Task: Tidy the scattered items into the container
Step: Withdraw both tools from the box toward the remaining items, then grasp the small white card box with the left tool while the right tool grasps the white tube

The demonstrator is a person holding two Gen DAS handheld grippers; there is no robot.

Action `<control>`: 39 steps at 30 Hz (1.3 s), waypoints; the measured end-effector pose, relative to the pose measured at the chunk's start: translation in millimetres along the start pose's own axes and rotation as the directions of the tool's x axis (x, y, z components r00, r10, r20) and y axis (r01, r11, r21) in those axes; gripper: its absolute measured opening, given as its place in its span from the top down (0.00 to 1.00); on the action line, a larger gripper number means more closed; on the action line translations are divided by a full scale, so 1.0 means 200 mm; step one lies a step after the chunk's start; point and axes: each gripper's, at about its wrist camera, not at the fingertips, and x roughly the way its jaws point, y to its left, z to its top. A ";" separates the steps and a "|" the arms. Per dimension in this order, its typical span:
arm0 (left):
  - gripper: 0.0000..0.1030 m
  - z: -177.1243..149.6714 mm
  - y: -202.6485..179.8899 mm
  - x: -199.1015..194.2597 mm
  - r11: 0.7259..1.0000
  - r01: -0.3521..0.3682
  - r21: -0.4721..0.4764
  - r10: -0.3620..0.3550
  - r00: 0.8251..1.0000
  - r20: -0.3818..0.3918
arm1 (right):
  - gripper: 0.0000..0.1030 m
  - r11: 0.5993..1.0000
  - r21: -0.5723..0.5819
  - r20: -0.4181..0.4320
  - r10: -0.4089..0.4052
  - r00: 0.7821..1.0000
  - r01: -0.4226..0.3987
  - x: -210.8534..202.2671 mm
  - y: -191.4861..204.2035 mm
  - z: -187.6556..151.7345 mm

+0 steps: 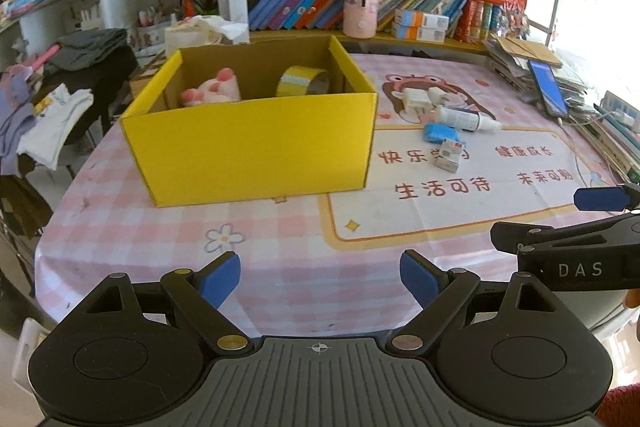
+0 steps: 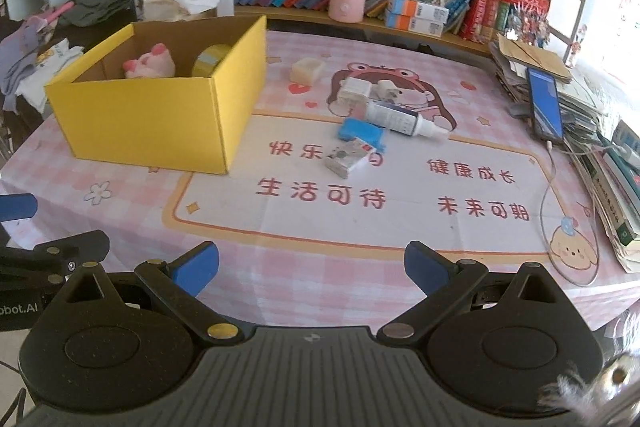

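Yellow box [image 2: 160,115] holds pink plush toy [image 2: 150,65] and tape roll [image 2: 210,59].

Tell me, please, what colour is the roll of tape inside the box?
Yellow, matching the yellow box; the tape roll shows best in the left wrist view.

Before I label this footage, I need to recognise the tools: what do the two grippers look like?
The left gripper and right gripper look alike: black linkage arms with brass and silver pivot pins, blue pads on the fingertips, round black hubs, a grey ribbed base with a crosshair mark. White "DAS" lettering shows on one body.
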 end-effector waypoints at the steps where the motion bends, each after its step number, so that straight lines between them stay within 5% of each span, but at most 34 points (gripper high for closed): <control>1: 0.13 0.01 -0.01 0.01 1.000 0.001 0.003 -0.001 1.000 -0.002 | 0.02 1.000 0.003 -0.001 -0.002 1.000 0.002 0.01 -0.01 0.00; 26: 0.13 0.25 -0.60 0.40 0.994 0.076 0.081 -0.070 0.995 -0.073 | 0.04 0.999 0.039 -0.093 -0.015 0.996 0.018 0.32 -0.65 0.11; 39: 0.23 0.45 -0.82 0.67 0.998 0.025 0.054 -0.021 0.998 -0.065 | 0.12 0.997 -0.010 -0.094 0.079 0.992 -0.081 0.60 -0.94 0.32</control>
